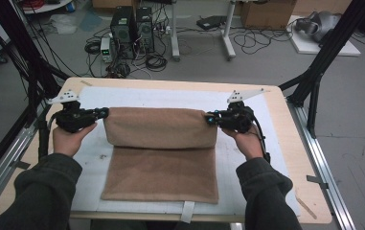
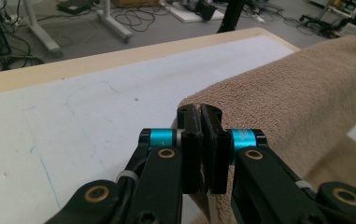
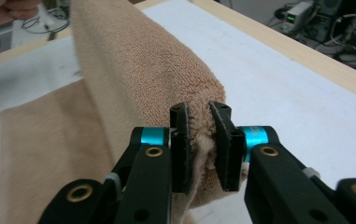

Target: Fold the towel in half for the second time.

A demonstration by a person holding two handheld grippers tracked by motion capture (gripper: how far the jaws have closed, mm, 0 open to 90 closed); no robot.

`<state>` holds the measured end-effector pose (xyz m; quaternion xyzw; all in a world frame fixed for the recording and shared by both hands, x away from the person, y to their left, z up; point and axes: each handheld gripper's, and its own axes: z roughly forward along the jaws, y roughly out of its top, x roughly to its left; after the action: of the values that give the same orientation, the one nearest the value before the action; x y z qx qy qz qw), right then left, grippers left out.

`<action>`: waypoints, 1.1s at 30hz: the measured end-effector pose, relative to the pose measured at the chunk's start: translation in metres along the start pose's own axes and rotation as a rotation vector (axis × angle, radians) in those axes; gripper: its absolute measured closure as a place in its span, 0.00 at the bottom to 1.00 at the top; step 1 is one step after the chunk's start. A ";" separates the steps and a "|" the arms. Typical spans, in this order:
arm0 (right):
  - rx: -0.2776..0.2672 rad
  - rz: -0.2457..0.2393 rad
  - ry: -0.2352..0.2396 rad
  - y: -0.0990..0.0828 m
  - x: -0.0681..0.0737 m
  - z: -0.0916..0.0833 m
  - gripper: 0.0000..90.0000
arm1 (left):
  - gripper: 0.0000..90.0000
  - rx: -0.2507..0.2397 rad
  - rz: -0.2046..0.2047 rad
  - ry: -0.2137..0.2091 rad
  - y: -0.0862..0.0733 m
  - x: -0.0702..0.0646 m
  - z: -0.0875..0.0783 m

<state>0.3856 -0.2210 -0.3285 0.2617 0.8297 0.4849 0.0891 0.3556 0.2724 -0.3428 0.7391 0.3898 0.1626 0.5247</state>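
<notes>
The towel is a tan terry cloth with a looped, slightly fuzzy pile and no visible pattern or stain. Its near half lies flat on the white mat that covers the wooden table. Its far edge is raised off the mat and hangs as a sagging band across the middle, draping down over the flat half.

The left gripper holds the raised edge at its left corner. In the left gripper view the black jaws are pressed nearly together, with the towel running away from their right side and a thin edge of cloth caught between the pads. The right gripper holds the opposite corner. In the right gripper view its jaws pinch a thicker bunch of the towel, with pile visible between the pads and the cloth stretching away up and to the left. Both corners are above the mat, level with each other.
</notes>
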 end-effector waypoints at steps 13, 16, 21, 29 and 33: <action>0.094 -0.032 0.157 -0.081 0.076 -0.016 0.71 | 0.76 0.123 0.033 -0.091 -0.104 -0.053 -0.062; 0.069 -0.026 0.151 -0.084 0.078 -0.021 0.67 | 0.63 0.117 0.043 -0.090 -0.098 -0.055 -0.064; 0.084 -0.021 0.159 -0.081 0.075 -0.012 0.62 | 0.56 0.129 0.058 -0.127 -0.087 -0.061 -0.044; 0.161 -0.090 0.089 -0.095 0.070 0.014 0.62 | 0.61 0.201 0.103 -0.060 -0.093 -0.060 -0.009; 0.179 -0.040 0.003 -0.098 0.047 0.020 0.60 | 0.62 0.192 0.090 0.025 -0.086 -0.043 0.010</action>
<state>0.3200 -0.2196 -0.4171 0.2512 0.8750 0.4072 0.0739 0.3003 0.2462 -0.4170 0.8008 0.3764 0.1571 0.4385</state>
